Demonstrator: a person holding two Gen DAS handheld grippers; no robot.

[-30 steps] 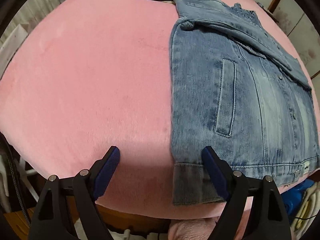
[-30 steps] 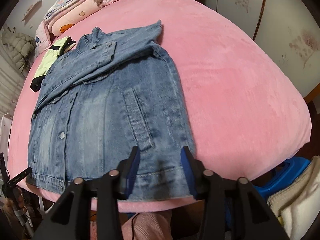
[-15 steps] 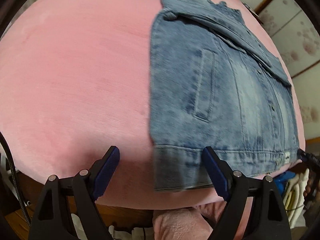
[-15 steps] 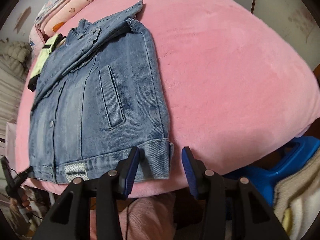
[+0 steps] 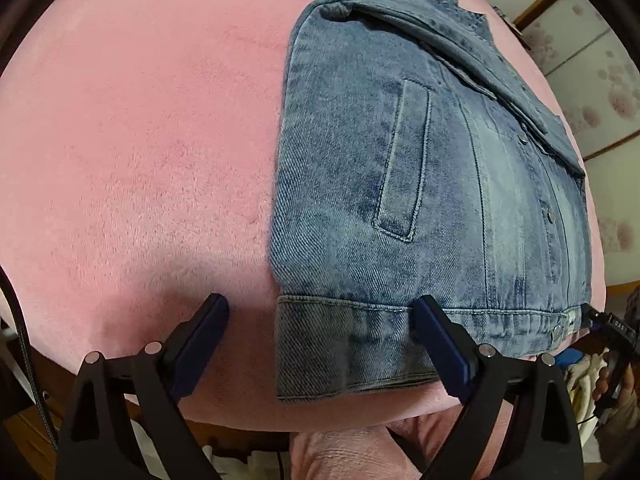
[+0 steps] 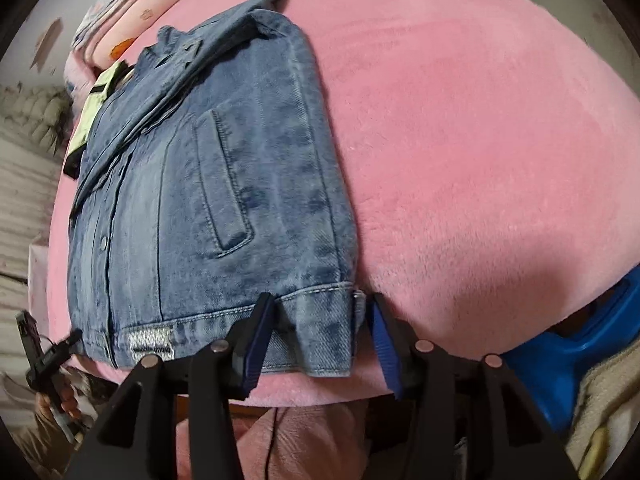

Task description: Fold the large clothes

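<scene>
Both grippers sit spread at the hem of the denim jacket (image 5: pixel 404 184), nothing pinched yet.

My left gripper (image 5: pixel 320 344) has just been opening and stands wide, straddling the jacket's hem corner on its side, one pad on bare pink bedspread (image 5: pixel 132 140), the other over the waistband. My right gripper (image 6: pixel 320 340) has also just been opening; the opposite hem corner lies between its jaws, but I see no pad pressing it. The jacket lies flat, front up, on the bedspread, sleeves folded across the chest; its long axis runs from the hem at the bed's near edge to the collar at the far end. My worry: closing now, the left pad may grab plush with the denim, or catch only the top layer, so the fold drags crooked.
</scene>
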